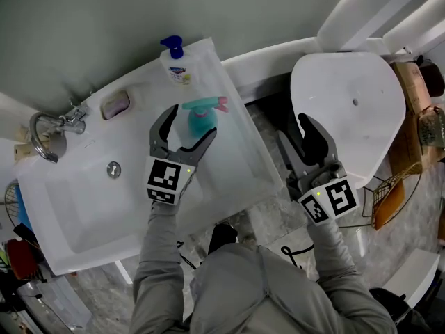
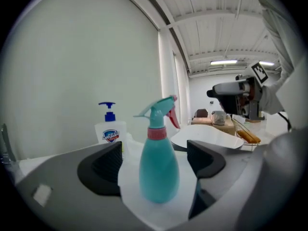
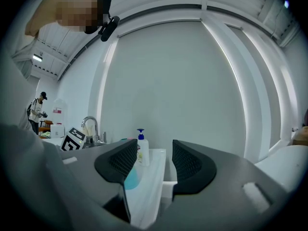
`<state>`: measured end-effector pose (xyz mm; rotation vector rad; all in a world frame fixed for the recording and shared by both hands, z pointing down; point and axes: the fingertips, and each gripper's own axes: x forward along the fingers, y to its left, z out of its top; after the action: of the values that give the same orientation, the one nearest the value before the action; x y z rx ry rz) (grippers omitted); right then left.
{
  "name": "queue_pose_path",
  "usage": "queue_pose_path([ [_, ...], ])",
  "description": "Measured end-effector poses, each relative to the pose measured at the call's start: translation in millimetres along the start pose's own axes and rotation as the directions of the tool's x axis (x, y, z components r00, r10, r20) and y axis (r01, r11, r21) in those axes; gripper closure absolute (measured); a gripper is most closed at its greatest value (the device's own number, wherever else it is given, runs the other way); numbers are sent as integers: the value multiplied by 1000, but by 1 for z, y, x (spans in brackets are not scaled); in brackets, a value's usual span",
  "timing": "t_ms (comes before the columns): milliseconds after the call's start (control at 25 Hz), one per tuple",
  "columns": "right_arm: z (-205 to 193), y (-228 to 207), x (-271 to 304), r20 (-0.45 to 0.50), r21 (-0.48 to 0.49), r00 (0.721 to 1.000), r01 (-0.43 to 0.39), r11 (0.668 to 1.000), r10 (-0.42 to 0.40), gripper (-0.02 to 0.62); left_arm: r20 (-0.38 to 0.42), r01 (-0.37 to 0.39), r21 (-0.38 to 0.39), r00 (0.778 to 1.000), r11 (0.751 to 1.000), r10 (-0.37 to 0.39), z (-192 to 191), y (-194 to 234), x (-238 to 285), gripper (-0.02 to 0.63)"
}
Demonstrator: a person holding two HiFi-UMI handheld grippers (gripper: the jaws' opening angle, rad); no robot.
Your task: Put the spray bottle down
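A teal spray bottle [image 1: 201,120] with a pink trigger stands upright on the white ledge [image 1: 240,162] to the right of the sink. My left gripper [image 1: 189,124] is open around it, one finger on each side. In the left gripper view the spray bottle [image 2: 159,170] rests on the ledge, with a gap to each pad of the left gripper [image 2: 154,165]. My right gripper [image 1: 293,129] is open and holds nothing, over the floor between sink and toilet. In the right gripper view a bit of the teal bottle [image 3: 131,179] shows beyond the right gripper [image 3: 152,160].
A white soap pump bottle [image 1: 176,65] with a blue top stands at the ledge's far end. The sink basin [image 1: 83,200], faucet [image 1: 52,127] and a pink soap dish [image 1: 115,105] lie to the left. A white toilet lid [image 1: 348,110] and a wire basket [image 1: 393,197] are at right.
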<state>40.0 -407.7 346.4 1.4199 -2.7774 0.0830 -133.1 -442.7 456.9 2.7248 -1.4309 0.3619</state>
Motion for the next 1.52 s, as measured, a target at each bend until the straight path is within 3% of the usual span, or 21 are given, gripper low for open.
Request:
queue_pose_path([
  [280, 14, 10, -7, 35, 5, 999, -17, 1000, 17, 380, 82, -85, -17, 993, 996, 86, 25, 8, -59, 160],
  [680, 31, 22, -34, 62, 7, 998, -11, 1000, 10, 380, 203, -260, -42, 943, 965, 263, 71, 10, -151, 160],
  [920, 36, 28, -62, 65, -4, 998, 2, 1000, -2, 380, 208, -332, -63, 918, 941, 338, 75, -3, -194, 160],
  [1120, 35, 33, -78, 52, -23, 999, 9, 1000, -8, 380, 220, -352, -95, 905, 931, 365, 77, -18, -214, 160],
  [1520, 41, 40, -95, 67, -36, 998, 7, 999, -5, 380, 243, -363, -89, 895, 927, 374, 87, -34, -231, 160],
])
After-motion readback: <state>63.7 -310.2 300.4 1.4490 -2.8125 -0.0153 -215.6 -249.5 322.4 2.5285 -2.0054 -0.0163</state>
